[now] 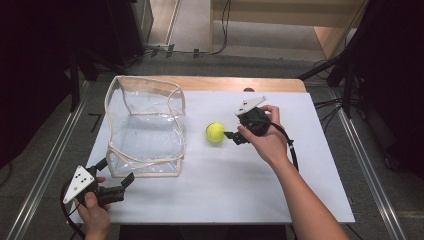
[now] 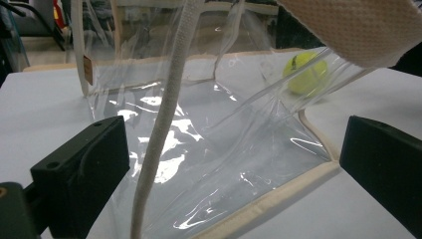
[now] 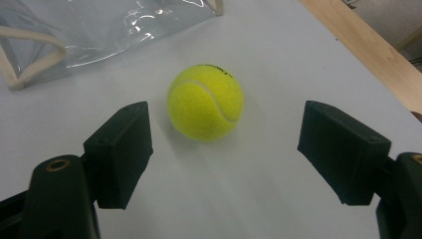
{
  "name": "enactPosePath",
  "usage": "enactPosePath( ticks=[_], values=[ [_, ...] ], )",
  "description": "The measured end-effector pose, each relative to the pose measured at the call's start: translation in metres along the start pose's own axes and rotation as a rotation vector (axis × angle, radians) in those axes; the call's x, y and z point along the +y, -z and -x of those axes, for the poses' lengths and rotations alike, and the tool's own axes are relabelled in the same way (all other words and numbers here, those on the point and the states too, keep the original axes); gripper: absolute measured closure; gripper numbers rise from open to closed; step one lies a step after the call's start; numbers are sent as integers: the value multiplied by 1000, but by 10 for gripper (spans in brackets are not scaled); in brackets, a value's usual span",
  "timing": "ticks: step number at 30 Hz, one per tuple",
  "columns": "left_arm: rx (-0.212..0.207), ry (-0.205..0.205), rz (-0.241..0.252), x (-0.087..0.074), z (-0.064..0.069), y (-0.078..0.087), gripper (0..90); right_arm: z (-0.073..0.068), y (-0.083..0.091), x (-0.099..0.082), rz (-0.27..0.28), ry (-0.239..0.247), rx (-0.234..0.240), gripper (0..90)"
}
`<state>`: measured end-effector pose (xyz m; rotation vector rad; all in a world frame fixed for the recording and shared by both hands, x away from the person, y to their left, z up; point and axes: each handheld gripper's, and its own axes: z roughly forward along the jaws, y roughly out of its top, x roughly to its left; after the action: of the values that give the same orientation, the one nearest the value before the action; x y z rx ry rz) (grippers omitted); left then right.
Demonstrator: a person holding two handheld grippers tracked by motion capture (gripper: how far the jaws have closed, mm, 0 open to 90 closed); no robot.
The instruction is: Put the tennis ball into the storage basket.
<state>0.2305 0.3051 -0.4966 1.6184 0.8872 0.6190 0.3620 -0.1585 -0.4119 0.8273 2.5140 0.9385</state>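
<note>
We've got the right tool [image 3: 224, 144] spread wide round the fuzzy yellow tennis ball [image 3: 205, 101], not touching; left tool [image 2: 234, 169] released by the clear plastic bag w/ cream trim [image 2: 199, 129].

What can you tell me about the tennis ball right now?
The tennis ball is bright yellow-green and fuzzy like felt, with a pale curved seam and a small dark print on top. It looks whole and rests on the white table, casting a soft shadow. It lies right of the clear bag, apart from it. The right hand-held gripper points at it with jaws open; the ball sits just ahead of them and neither touches it.
</note>
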Motion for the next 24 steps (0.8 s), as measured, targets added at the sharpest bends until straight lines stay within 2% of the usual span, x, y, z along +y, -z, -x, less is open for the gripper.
enactPosePath(
  ticks=[9, 24],
  values=[
    [-2, 0, 0, 0, 0, 0, 0, -1, -14, 7, -35, 14, 33, 112],
    [-3, -1, -2, 0, 0, 0, 0, -3, -37, 21, -97, 32, 71, 111]
  ],
)
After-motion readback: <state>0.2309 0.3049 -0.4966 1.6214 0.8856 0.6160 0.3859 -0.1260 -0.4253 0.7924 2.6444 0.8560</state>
